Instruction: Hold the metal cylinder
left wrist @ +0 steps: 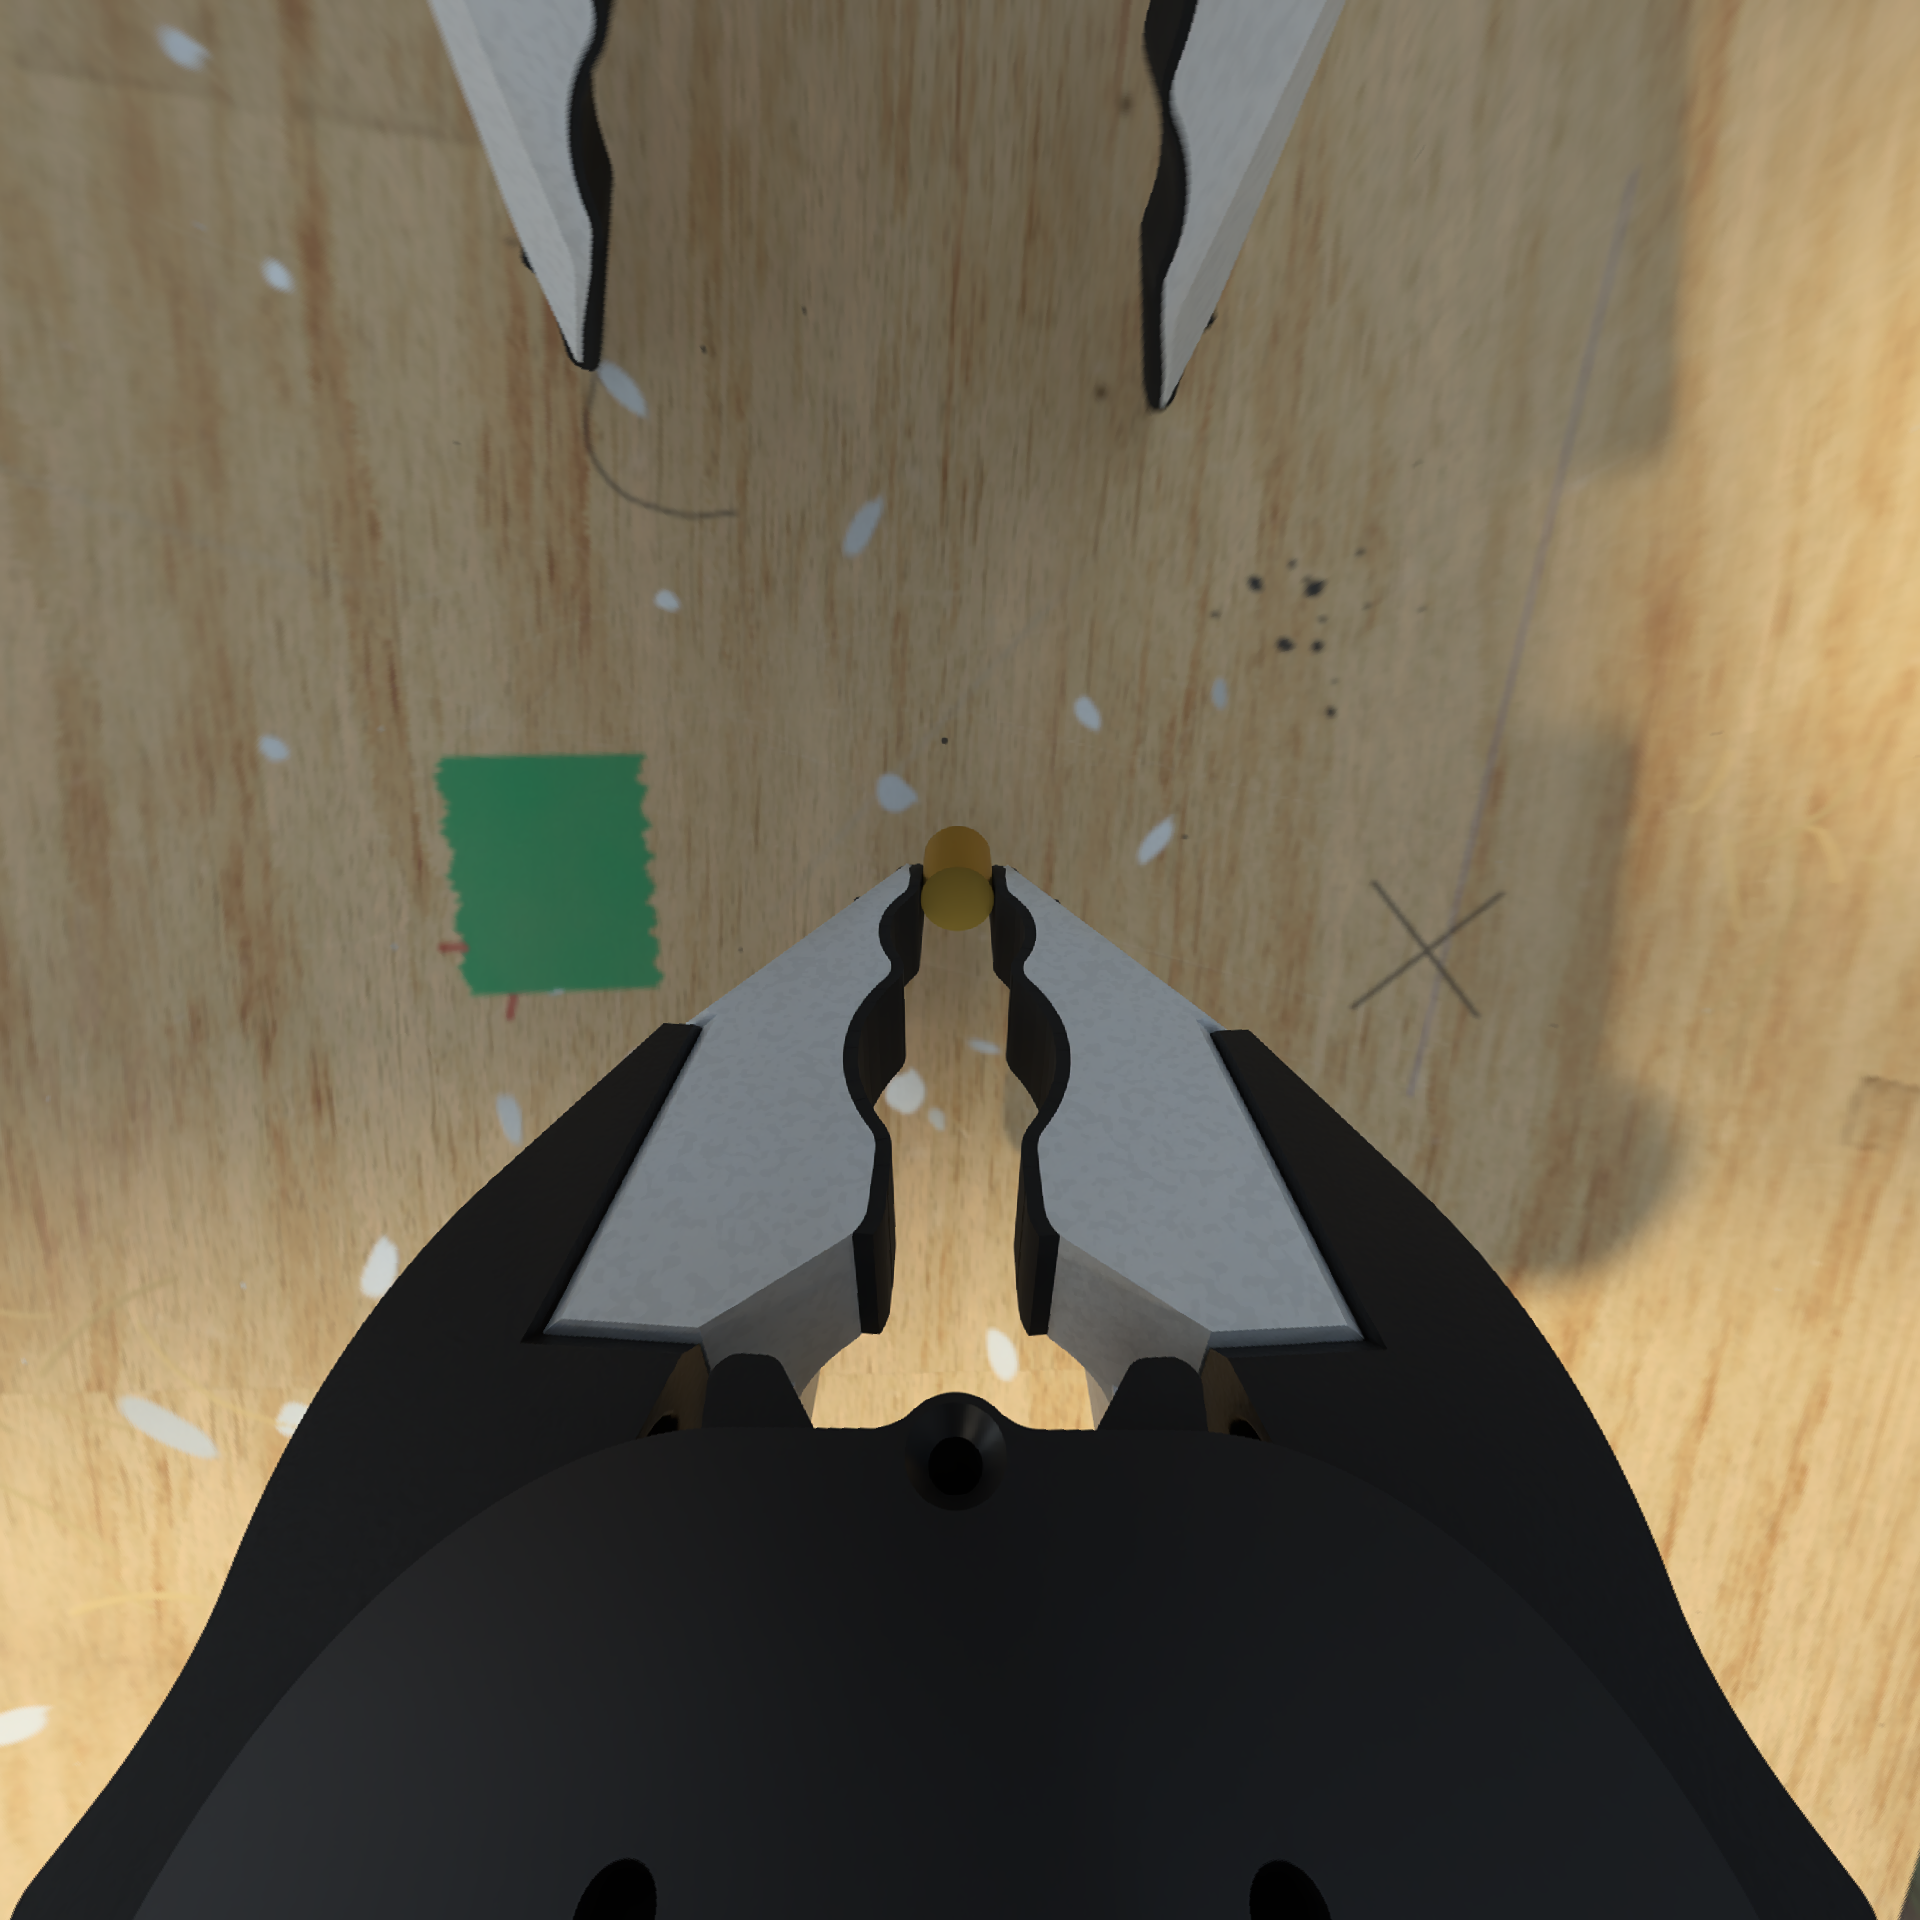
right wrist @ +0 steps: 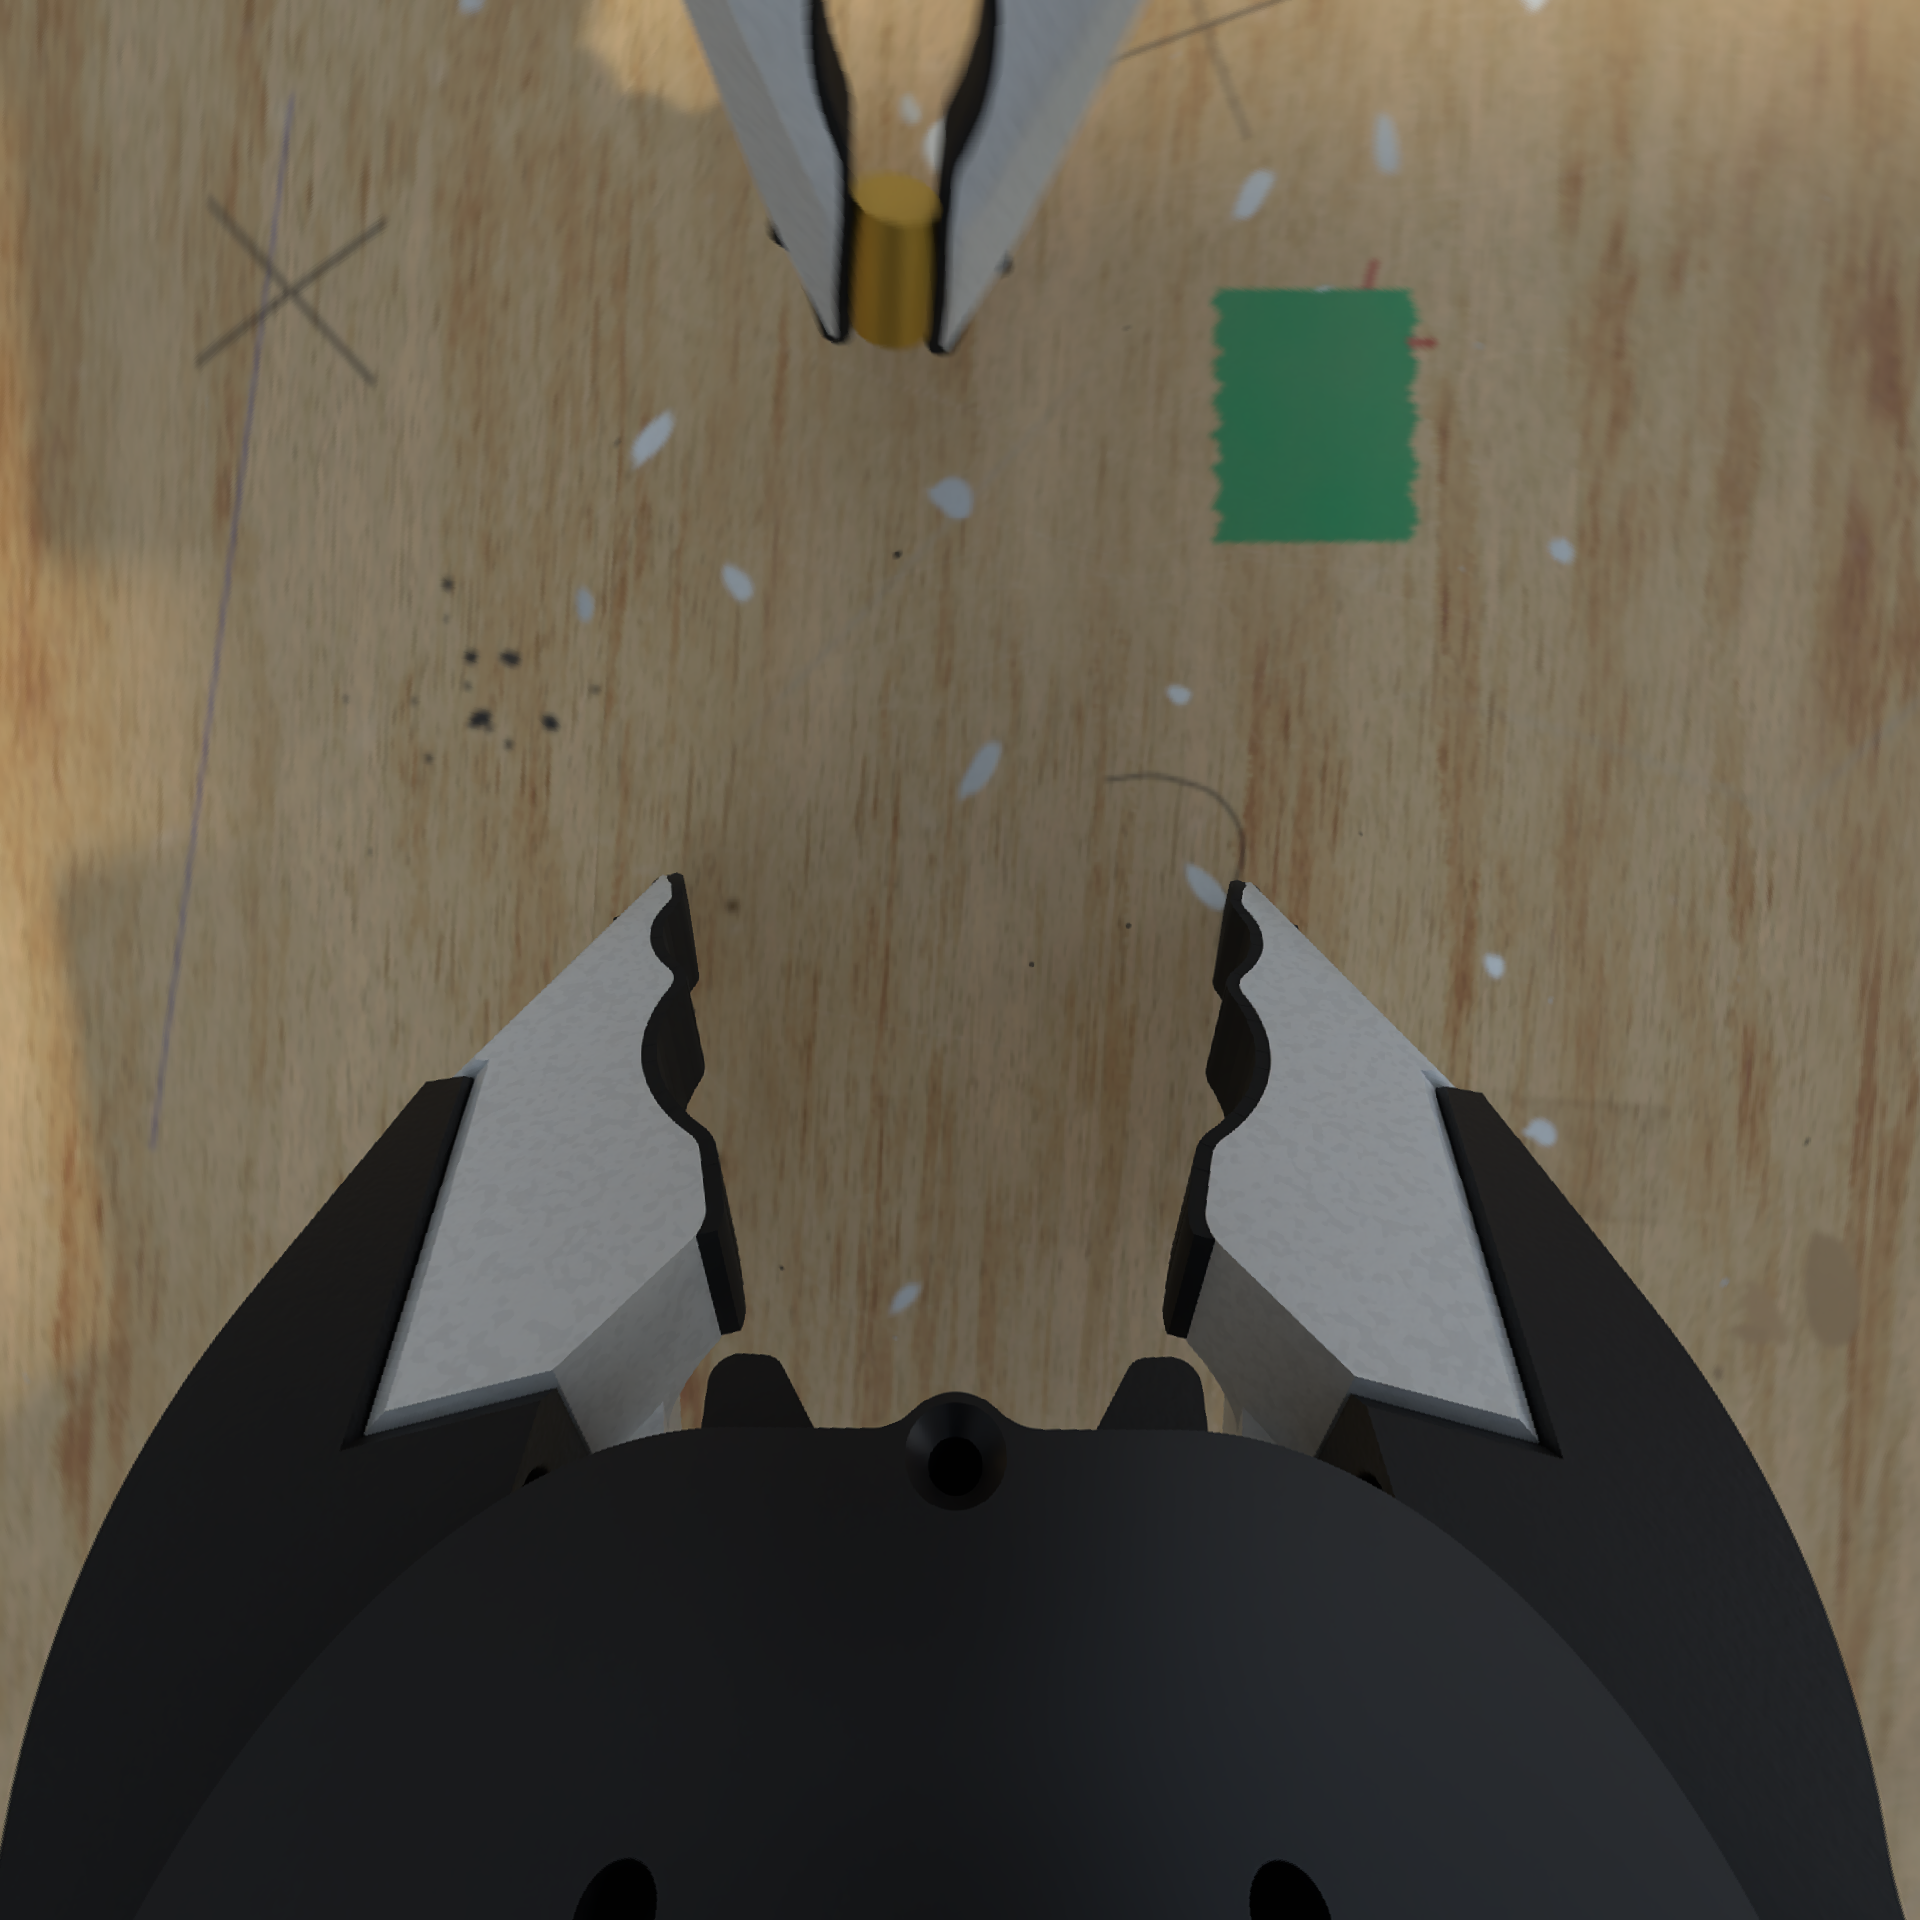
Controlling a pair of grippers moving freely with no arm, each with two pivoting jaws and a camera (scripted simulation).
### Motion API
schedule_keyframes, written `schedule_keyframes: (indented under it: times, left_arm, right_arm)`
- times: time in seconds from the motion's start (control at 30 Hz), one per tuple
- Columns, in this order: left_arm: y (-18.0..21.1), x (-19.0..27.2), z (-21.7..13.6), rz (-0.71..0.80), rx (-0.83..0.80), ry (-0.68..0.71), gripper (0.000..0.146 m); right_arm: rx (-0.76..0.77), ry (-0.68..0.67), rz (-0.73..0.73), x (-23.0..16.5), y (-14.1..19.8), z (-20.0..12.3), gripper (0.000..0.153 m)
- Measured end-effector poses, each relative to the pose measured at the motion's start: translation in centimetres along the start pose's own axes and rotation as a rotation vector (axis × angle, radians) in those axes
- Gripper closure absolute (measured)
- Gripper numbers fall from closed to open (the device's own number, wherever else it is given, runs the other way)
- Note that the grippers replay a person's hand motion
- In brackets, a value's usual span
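The metal cylinder (left wrist: pixel 956 894), short and brass-coloured, is seen pinched between the tips of the left gripper (left wrist: pixel 956 896), held upright with its round top facing the left wrist camera. From the right wrist view the same cylinder (right wrist: pixel 894 265) is shown side-on, clamped at the very ends of the left gripper (right wrist: pixel 891 338), its lower end level with the fingertips. Whether it is lifted clear of the desk (left wrist: pixel 1039 644) or resting on it cannot be told.

The grasp is judged to be made, so the main part of the task appears done; what is left is only for the hold to be kept steady. The contact sits at the extreme fingertips, not in the scalloped recesses further back, so some risk of slipping is judged.

The right gripper (right wrist: pixel 954 883) is spread wide, nothing between its fingers, well apart from the cylinder and facing it. It is also seen at the far edge of the left wrist view (left wrist: pixel 873 390).

Count: one cylinder; two grippers, one clamped and one empty; one green patch (left wrist: pixel 549 873) with ragged edges, flat on the desk, left of the cylinder in the left wrist view; one pencilled cross (left wrist: pixel 1429 948) on the opposite side; one cluster of dark specks (left wrist: pixel 1299 623); many scattered white flecks, not counted.
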State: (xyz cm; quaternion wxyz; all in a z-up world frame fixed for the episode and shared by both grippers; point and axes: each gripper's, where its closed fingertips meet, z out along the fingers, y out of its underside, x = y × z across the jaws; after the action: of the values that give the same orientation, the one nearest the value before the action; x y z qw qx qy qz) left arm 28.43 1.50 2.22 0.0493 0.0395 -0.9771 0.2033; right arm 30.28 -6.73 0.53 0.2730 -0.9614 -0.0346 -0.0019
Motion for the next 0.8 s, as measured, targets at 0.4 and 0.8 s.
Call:
schedule_keyframes:
  times: [0.4, 0.8]
  left_arm:
    - [-0.2, 2.7, -4.7, -0.182, 0.298, 0.096, 0.134]
    - [-1.1, -1.4, -6.5, -0.112, 0.196, -0.107, 0.134]
  right_arm:
    - [0.476, -0.040, 0.554, 4.2, -5.4, -5.4, 0.053]
    - [0.543, -0.151, 0.209, 0.4, -7.5, -8.7, 0.053]
